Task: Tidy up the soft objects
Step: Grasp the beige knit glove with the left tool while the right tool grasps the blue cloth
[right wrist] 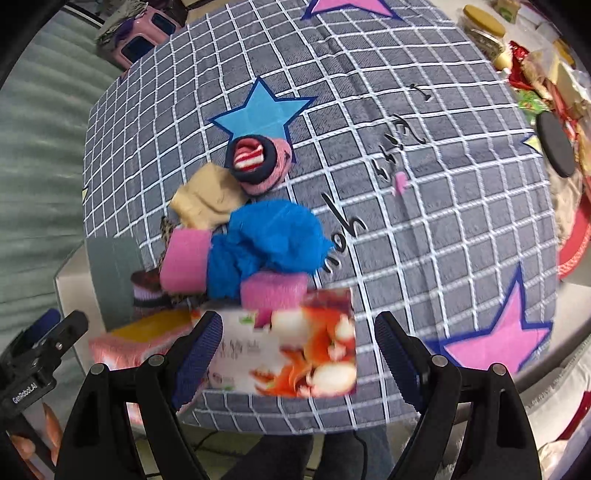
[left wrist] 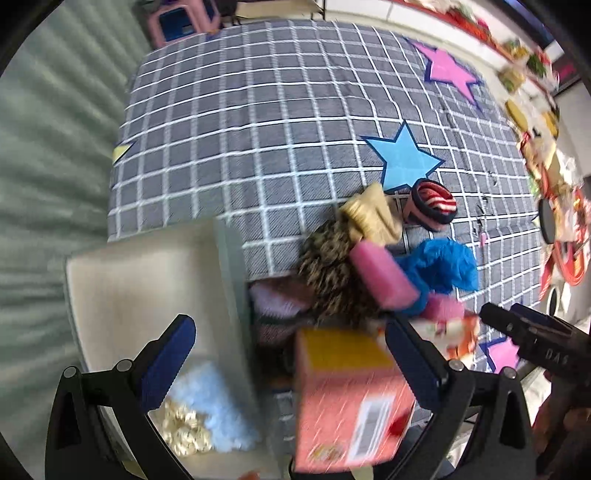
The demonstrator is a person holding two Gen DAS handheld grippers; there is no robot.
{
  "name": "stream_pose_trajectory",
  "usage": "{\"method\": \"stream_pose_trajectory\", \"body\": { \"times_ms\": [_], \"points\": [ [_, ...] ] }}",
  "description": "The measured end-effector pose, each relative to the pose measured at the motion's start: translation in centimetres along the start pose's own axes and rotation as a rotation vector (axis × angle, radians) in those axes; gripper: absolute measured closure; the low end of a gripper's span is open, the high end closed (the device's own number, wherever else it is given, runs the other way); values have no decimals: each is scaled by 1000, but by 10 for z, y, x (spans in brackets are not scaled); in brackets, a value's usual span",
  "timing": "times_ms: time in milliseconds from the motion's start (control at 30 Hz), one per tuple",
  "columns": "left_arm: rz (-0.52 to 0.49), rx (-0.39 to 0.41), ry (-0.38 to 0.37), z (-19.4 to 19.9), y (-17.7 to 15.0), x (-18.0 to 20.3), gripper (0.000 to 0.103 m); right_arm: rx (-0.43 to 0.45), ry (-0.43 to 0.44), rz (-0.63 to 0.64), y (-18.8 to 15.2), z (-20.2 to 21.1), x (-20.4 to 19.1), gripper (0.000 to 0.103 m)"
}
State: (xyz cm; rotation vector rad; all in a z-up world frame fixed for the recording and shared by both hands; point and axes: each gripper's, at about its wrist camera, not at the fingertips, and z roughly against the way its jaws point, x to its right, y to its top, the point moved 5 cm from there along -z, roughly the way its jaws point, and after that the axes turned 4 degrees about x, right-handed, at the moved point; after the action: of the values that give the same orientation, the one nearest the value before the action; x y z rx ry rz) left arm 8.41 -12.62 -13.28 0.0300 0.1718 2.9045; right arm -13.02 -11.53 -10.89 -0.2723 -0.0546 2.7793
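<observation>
A heap of soft things lies on the checked cloth (left wrist: 258, 122): a rolled striped sock (left wrist: 432, 205) (right wrist: 258, 162), a beige sock (left wrist: 373, 214) (right wrist: 207, 203), a leopard-print piece (left wrist: 328, 266), a blue cloth (left wrist: 443, 266) (right wrist: 266, 243) and two pink rolls (left wrist: 384, 277) (right wrist: 184, 264). An open white bin (left wrist: 147, 280) at the left holds a light-blue fluffy piece (left wrist: 210, 406). My left gripper (left wrist: 288, 365) is open around a pink-and-yellow box (left wrist: 347, 402). My right gripper (right wrist: 299, 354) is open around a printed white packet (right wrist: 295, 343).
Snack packets and jars (right wrist: 535, 62) crowd the right side beyond the cloth. A pink stool (left wrist: 181, 18) stands beyond the far edge. The right gripper's body (left wrist: 535, 339) shows in the left wrist view. Star patches (right wrist: 262, 110) mark the cloth.
</observation>
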Motion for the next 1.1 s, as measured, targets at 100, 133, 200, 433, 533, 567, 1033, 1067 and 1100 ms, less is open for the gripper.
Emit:
{"method": "stream_pose_trajectory", "body": {
  "times_ms": [100,133,200,433,533,567,1033,1067,1100],
  "points": [
    [-50,-37,32,-21,23,18,0,-11,44,10,15,-18,-4,17],
    [-68,-50,39,-29,30,24,0,-20,52,16,19,-26,-5,17],
    [-102,-68,51,-42,42,31,0,-36,69,23,27,-41,-6,17],
    [-181,-90,86,-70,65,41,0,-90,111,12,51,-90,-5,18],
    [-204,-116,85,-85,69,48,0,-116,127,10,53,-101,-2,40],
    [-213,-120,79,-87,71,51,0,-129,132,8,53,-103,1,53],
    [-343,-254,53,-146,68,89,3,-36,142,-76,72,-62,76,65],
    [-346,-260,45,-148,67,92,7,-32,144,-77,70,-59,79,65],
    [-350,-267,37,-150,66,93,19,-29,146,-77,69,-56,82,65]
  ]
}}
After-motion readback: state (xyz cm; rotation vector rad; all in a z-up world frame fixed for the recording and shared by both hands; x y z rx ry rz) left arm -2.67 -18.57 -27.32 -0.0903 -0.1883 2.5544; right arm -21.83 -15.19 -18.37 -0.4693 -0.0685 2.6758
